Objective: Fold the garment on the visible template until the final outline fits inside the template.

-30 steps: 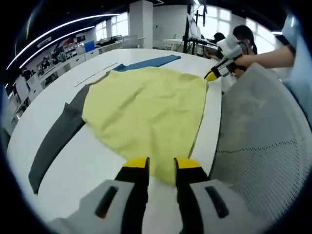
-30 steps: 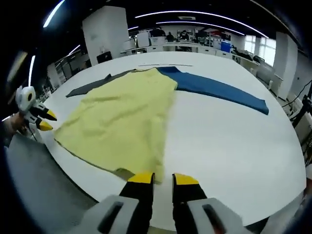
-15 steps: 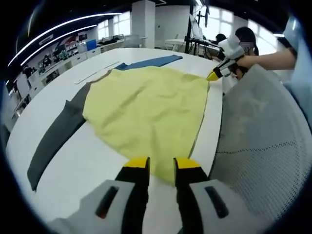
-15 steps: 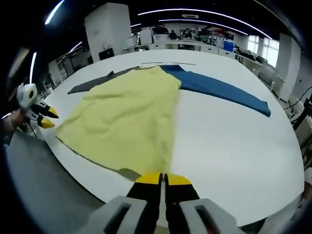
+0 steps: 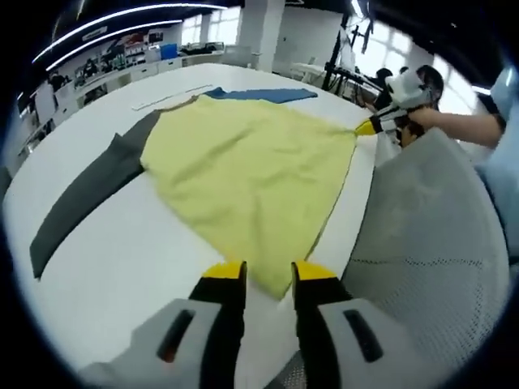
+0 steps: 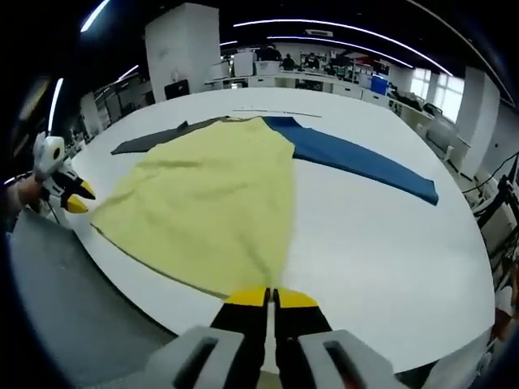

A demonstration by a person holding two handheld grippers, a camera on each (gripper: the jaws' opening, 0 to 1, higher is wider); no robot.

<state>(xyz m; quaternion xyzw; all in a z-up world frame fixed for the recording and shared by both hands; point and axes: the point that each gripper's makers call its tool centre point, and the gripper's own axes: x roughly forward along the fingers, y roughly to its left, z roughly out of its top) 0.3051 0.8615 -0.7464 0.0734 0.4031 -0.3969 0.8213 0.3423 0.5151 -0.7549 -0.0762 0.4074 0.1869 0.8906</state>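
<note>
Left gripper [image 5: 268, 275]: two blunt yellow fingertips on black shanks, pale grey housings behind w/ dark oval recess each. Right gripper [image 6: 271, 298]: same build, yellow tips, black shanks, grey body. Seen from other side, white rounded head behind yellow-black jaws. Light blue sleeve [image 5: 504, 130] behind right gripper.

My left gripper [image 5: 269, 275] sits low, jaws parted, yellow tips level. My right gripper [image 6: 272, 298] has jaws pressed together, tips touching. In the left gripper view my right hand [image 5: 423, 116] shows, forearm reaching in from the right edge.
</note>
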